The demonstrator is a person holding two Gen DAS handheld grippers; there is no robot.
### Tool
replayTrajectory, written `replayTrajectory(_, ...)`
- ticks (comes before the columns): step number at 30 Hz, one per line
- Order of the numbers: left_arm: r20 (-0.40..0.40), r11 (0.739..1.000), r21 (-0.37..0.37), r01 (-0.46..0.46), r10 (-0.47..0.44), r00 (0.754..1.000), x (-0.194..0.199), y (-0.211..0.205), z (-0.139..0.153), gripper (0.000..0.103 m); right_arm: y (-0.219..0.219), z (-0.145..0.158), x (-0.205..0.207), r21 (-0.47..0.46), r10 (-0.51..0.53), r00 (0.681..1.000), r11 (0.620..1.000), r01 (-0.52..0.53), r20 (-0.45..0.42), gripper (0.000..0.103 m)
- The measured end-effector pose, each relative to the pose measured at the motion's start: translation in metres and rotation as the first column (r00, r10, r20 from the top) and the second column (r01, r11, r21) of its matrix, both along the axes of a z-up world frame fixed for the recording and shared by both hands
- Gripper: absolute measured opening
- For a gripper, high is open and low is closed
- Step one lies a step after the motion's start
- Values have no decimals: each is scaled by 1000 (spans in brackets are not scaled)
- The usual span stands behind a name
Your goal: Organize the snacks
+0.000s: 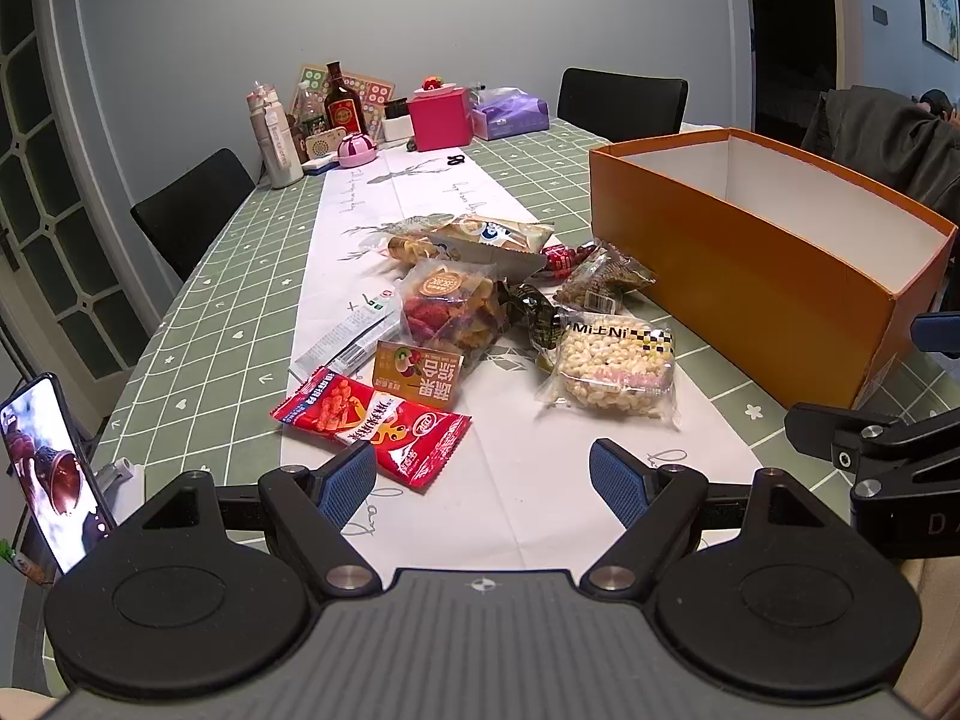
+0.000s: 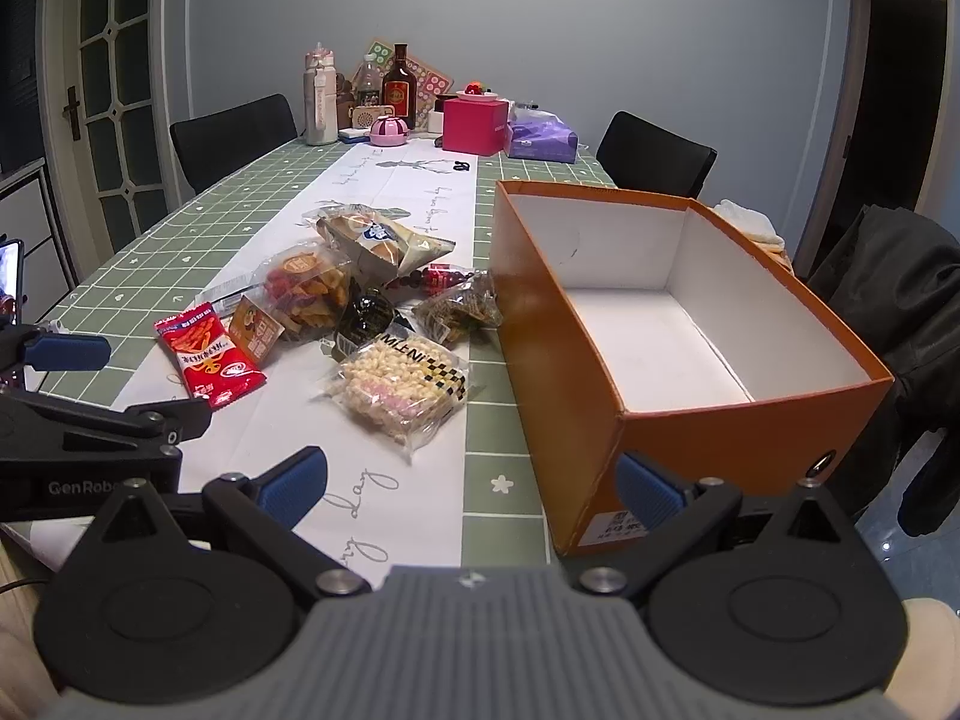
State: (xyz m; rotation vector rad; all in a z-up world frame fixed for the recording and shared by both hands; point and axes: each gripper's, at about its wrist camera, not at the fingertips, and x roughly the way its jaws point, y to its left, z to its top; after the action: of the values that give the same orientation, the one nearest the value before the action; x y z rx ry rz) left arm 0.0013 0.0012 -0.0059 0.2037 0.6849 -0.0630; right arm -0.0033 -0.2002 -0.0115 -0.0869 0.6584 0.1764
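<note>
The snacks lie in a loose heap on the white runner point(image 1: 498, 498) down the middle of the tabletop point(image 1: 228, 324), just left of the open orange box point(image 2: 600, 360), which is empty. Both grippers hang over the near edge with jaws spread wide and nothing between them: the left gripper point(image 1: 483, 474) faces the heap, the right gripper point(image 2: 471, 480) faces the near corner of the box.

Everything in the heap looks light and soft-wrapped. The red packet point(image 1: 372, 420) nearest the left gripper is flat and glossy, likely slippery; a pinch across its narrow width or on a sealed end should hold better than one on the flat face. The puffed rice cake bag point(image 1: 615, 369) is bulkier and probably brittle inside, so a gentle grip across the short side suits it. The dried fruit bag point(image 1: 450, 306) and the small orange packet point(image 1: 417, 372) overlap, so lifting one may drag the other.

The box walls are thin card and stand high, so a bag must clear the rim before it goes in. The runner between the heap and the near edge is bare, giving room to approach. The far end is crowded with bottles point(image 2: 399, 87) and a pink box point(image 2: 474, 126), well apart from the work.
</note>
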Motion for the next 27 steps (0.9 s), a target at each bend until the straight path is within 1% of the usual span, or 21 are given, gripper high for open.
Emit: replayTrajectory(27,-3,1000,0,-1,1,1000,0,1,0,95,-3,-1,1,3,-5,1000,1000,5,-5,100)
